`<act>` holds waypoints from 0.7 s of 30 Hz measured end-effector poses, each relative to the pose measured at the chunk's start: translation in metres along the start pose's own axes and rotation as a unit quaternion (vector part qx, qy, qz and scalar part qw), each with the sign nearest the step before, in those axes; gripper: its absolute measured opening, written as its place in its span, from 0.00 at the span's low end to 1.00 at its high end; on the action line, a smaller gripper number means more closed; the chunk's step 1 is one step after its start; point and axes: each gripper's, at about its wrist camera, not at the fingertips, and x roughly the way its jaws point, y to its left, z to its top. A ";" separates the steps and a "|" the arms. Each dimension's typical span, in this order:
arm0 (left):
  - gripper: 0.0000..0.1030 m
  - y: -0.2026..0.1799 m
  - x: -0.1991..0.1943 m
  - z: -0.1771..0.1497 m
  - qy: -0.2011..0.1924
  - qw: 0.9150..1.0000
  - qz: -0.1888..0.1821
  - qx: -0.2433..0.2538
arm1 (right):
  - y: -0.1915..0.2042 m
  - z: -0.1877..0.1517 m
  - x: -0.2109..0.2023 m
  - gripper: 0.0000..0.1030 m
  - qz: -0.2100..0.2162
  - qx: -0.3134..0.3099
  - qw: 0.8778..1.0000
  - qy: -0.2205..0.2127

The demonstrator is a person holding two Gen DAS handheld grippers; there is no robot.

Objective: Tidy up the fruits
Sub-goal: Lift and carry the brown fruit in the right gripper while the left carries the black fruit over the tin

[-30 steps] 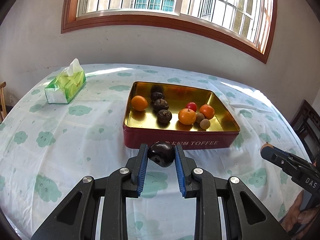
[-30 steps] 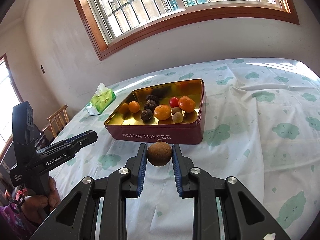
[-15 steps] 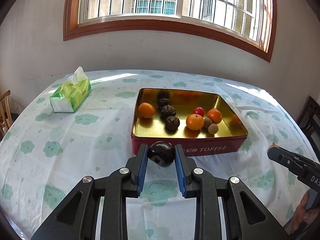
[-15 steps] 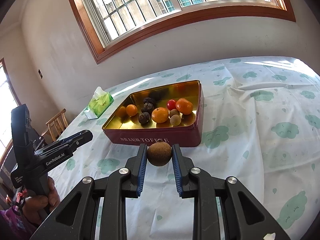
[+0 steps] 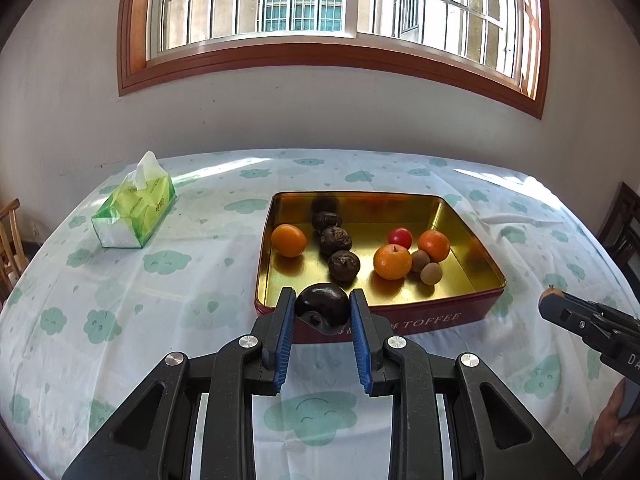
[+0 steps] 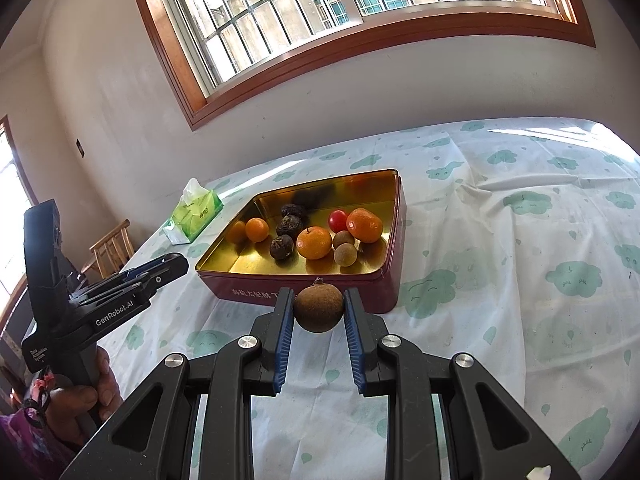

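Holding, left gripper [image 5: 322, 312]: fingers clamped on a dark glossy fruit [image 5: 322, 307], raised in front of the tin's near wall.
Tissue pack [image 5: 134, 211]: on the counter [image 5: 160, 312], left of the tin.
Toffee tin [image 5: 440, 318]: open, gold inside; holds three oranges, three dark wrinkled fruits [image 5: 343, 265], a red fruit [image 5: 399, 237] and two brown ones.
Right gripper [image 6: 319, 312]: fingers clamped on a brown round fruit [image 6: 319, 308], raised just before the tin's near wall.
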 end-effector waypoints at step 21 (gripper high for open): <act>0.27 -0.004 0.031 0.035 -0.011 1.000 0.006 0.017 | 0.004 0.035 0.028 0.22 0.011 -0.010 1.000 -0.015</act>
